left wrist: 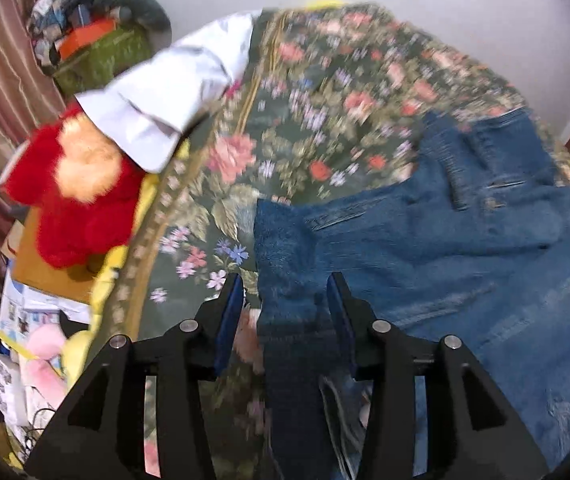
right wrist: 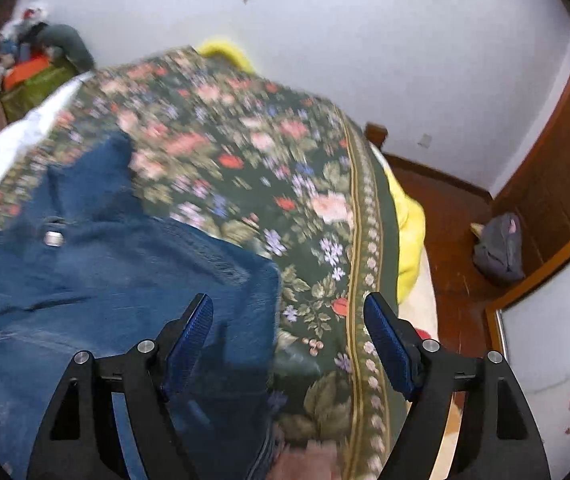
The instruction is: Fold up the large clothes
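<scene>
Lying spread over a flowered bedspread (left wrist: 325,92), the jeans (left wrist: 465,248) wait to be folded. From six o'clock the left claw (left wrist: 285,300) hangs narrowly parted astride a denim edge, pads not pressing; the right claw (right wrist: 289,320) gapes wide over the jeans' corner, holding nothing (both look poised for a fresh grip). Beyond the bed: a red plush toy (left wrist: 73,208) at nine o'clock, white wall, wood floor (right wrist: 457,264).
</scene>
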The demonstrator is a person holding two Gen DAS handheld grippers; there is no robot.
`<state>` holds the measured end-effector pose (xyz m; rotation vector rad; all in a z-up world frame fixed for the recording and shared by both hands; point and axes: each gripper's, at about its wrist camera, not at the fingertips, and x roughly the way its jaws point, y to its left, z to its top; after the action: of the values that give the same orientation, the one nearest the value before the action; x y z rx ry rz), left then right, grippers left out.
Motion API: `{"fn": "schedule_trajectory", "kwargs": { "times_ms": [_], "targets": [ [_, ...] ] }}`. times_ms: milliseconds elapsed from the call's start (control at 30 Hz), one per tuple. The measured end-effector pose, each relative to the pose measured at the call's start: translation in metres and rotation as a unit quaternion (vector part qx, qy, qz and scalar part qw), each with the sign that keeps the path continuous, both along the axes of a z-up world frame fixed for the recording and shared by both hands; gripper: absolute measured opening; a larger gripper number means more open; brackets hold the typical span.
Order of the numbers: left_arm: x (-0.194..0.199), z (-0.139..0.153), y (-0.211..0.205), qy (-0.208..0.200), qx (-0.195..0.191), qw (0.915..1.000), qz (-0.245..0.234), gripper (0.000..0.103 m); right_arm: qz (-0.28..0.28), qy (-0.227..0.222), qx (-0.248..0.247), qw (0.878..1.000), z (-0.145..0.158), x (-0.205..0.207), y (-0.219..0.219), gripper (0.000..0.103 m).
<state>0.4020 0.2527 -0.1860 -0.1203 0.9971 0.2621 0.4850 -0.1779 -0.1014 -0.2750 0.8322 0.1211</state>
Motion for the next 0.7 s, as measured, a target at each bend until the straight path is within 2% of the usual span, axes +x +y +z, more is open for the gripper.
{"fn": "schedule_trajectory", "kwargs": {
  "times_ms": [167, 367, 500, 567, 633, 700],
  "targets": [
    [-0.046, 0.064, -0.022, -0.057, 0.007, 0.9982, -0.018, 0.044, 0.031, -0.037, 0.032, 0.998, 0.053, -0.053, 0.012, 0.076],
    [-0.106, 0.120, -0.051, -0.127, 0.018, 0.9908, -0.045, 0.053, 0.074, -0.065, 0.082, 0.992, 0.101, -0.124, 0.022, 0.076],
    [-0.145, 0.137, -0.068, -0.155, 0.015, 0.9859, -0.061, 0.055, 0.098, -0.059, 0.119, 0.986, 0.115, -0.164, 0.024, 0.082],
    [-0.162, 0.140, -0.074, -0.164, 0.008, 0.9840, -0.070, 0.060, 0.107, -0.050, 0.137, 0.983, 0.116, -0.183, 0.023, 0.087],
    [-0.180, 0.140, -0.081, -0.169, 0.007, 0.9826, -0.078, 0.071, 0.111, -0.039, 0.152, 0.981, 0.113, -0.200, 0.021, 0.097],
    [-0.193, 0.137, -0.086, -0.168, 0.008, 0.9822, -0.084, 0.078, 0.106, -0.029, 0.155, 0.982, 0.106, -0.210, 0.016, 0.100]
  ]
}}
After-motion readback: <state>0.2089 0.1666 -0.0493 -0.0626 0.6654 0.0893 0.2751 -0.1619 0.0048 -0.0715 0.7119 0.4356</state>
